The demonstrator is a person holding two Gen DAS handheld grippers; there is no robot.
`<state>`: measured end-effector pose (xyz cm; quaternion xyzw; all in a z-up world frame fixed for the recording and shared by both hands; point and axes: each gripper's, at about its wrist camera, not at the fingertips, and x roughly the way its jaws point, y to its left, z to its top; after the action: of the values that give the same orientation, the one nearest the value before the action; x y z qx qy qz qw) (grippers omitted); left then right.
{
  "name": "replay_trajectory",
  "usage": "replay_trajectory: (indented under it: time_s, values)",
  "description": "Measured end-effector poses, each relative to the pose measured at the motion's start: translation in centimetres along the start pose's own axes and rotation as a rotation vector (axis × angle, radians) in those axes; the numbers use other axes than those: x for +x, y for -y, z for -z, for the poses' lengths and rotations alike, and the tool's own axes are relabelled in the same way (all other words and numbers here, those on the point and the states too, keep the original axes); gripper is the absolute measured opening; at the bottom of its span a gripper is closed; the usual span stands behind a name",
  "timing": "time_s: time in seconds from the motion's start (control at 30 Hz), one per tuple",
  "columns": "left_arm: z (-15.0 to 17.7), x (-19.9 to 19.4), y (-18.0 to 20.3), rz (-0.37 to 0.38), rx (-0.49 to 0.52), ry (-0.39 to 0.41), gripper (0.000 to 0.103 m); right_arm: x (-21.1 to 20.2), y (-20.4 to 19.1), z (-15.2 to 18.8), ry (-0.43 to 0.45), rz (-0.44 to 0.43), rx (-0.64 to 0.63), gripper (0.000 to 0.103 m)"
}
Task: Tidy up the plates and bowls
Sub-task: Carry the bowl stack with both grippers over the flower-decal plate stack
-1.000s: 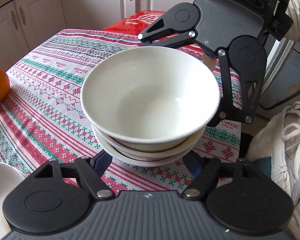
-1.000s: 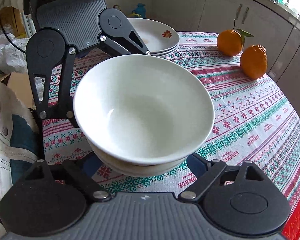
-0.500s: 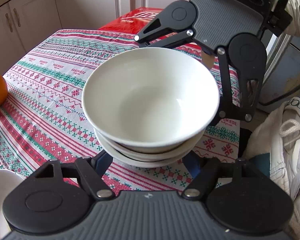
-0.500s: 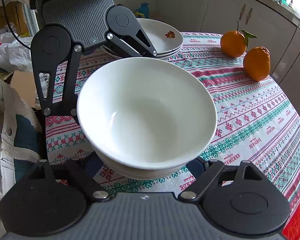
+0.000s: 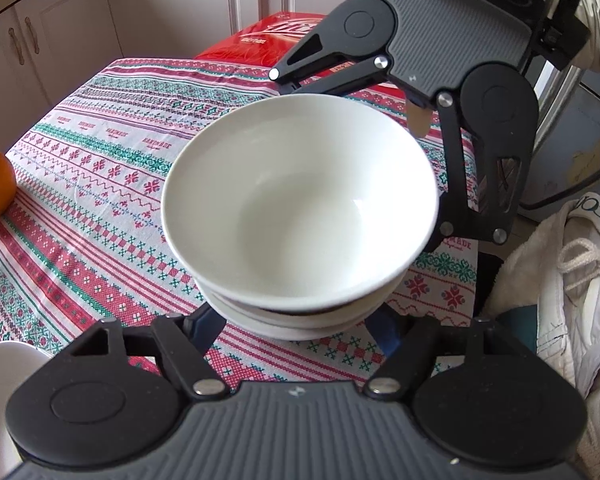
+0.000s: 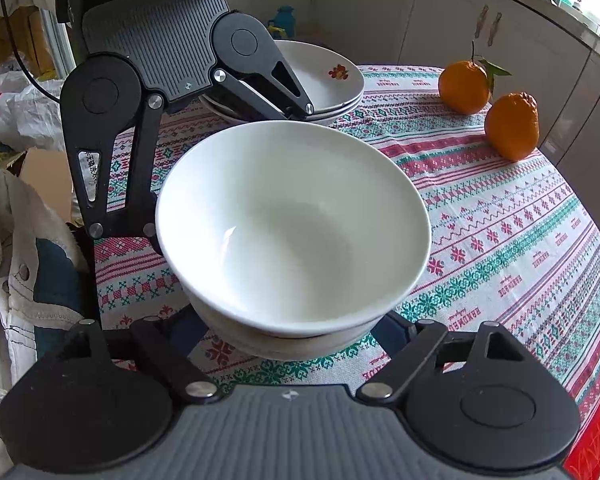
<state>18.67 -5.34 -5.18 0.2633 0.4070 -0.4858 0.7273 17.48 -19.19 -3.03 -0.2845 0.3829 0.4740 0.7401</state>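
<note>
Both tools, left tool (image 5: 300, 330) and right tool (image 6: 290, 330), spread wide around bowl stack (image 5: 300, 216), fingertips hidden; uneven squeeze could tip it off the surface (image 5: 100, 184).

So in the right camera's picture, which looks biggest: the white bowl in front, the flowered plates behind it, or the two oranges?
Largest to smallest, as they look in the right wrist view:
1. White bowl, though it is nearest the camera, which inflates it.
2. Flowered plates, partly hidden by the other gripper.
3. The near orange and far orange look alike; no ranking.
</note>
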Motion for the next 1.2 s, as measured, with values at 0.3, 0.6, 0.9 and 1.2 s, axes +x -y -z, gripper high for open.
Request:
replay_trajectory:
  time_s: [0.3, 0.6, 0.9, 1.2]
  values:
    - [0.8, -2.4, -0.7, -0.036, -0.007, 0.041, 0.075, -0.9, -0.5, -2.2, 0.002, 0.024, -0.037, 0.09]
    - [2.6, -6.5, -2.3, -0.127, -0.045, 0.069, 0.075, -0.6, -1.1, -7.0, 0.035, 0.029, -0.125, 0.09]
    - [6.2, -10.3, -5.2, -0.253, -0.134, 0.061, 0.075, 2.5, -1.1, -13.5, 0.082, 0.004, -0.26, 0.09]
    - [9.6, -11.2, -8.7, -0.315, -0.222, 0.027, 0.075, 7.4, 0.0, -17.9, 0.083, -0.054, -0.312, 0.09]
